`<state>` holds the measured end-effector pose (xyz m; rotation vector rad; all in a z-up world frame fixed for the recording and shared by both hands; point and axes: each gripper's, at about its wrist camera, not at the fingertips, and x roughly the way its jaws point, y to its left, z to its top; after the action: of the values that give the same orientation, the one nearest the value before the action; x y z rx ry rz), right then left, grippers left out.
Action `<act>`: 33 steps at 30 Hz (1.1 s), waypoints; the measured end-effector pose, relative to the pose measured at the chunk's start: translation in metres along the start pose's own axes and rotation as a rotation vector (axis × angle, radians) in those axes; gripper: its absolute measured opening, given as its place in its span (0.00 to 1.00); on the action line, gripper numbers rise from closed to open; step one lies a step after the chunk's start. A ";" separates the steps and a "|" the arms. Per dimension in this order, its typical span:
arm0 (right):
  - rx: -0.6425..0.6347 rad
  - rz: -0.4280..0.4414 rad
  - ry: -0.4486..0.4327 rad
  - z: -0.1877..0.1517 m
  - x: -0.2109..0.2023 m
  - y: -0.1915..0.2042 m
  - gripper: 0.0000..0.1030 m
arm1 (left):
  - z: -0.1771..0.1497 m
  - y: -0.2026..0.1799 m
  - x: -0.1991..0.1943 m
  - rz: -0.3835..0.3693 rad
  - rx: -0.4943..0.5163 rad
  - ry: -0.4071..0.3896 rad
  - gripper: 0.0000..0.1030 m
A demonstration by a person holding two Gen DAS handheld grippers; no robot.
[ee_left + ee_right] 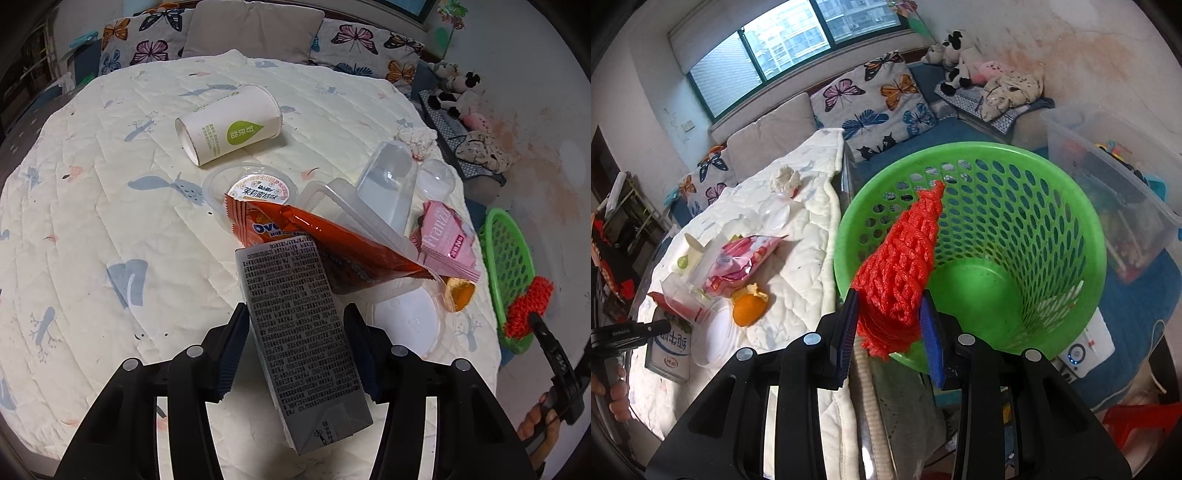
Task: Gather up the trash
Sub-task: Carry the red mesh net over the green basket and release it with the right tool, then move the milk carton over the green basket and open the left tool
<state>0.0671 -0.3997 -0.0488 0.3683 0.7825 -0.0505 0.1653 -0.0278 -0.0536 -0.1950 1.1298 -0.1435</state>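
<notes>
My left gripper (295, 350) has its jaws on both sides of a grey milk carton (299, 332) lying on the quilted table (110, 221); I cannot tell if the pads press it. Past it lie an orange snack wrapper (325, 243), a pink wafer packet (447, 243), clear plastic cups (388, 184), a jelly cup (258, 192) and a tipped paper cup (229, 125). My right gripper (890, 332) is shut on a red foam fruit net (905, 266), held over the near rim of the green perforated basket (1052, 236).
An orange peel (748, 308), a white lid (713, 339) and a crumpled tissue (785, 179) lie on the table. A clear storage bin (1108, 177) stands right of the basket. A sofa with butterfly cushions (879, 96) lies behind.
</notes>
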 end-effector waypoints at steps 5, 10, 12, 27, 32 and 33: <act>-0.001 -0.014 -0.004 0.002 0.002 -0.003 0.35 | -0.007 0.010 -0.019 -0.076 -0.005 -0.004 0.44; -0.004 -0.036 -0.006 0.006 0.007 -0.008 0.39 | -0.015 0.013 -0.045 -0.130 0.018 -0.035 0.44; 0.005 -0.045 -0.013 0.007 0.008 -0.012 0.44 | -0.017 0.012 -0.056 -0.159 0.026 -0.046 0.44; -0.010 -0.068 -0.063 0.016 -0.013 -0.025 0.61 | 0.012 -0.094 -0.086 -0.368 0.226 -0.113 0.44; -0.019 -0.087 -0.075 0.010 -0.025 -0.030 0.63 | 0.028 -0.161 -0.060 -0.445 0.311 -0.069 0.44; -0.019 -0.092 -0.080 0.009 -0.029 -0.032 0.64 | 0.030 -0.170 -0.054 -0.453 0.320 -0.058 0.44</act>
<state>0.0469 -0.4353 -0.0331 0.3104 0.7200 -0.1437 0.1675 -0.1796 0.0455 -0.1654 0.9751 -0.7117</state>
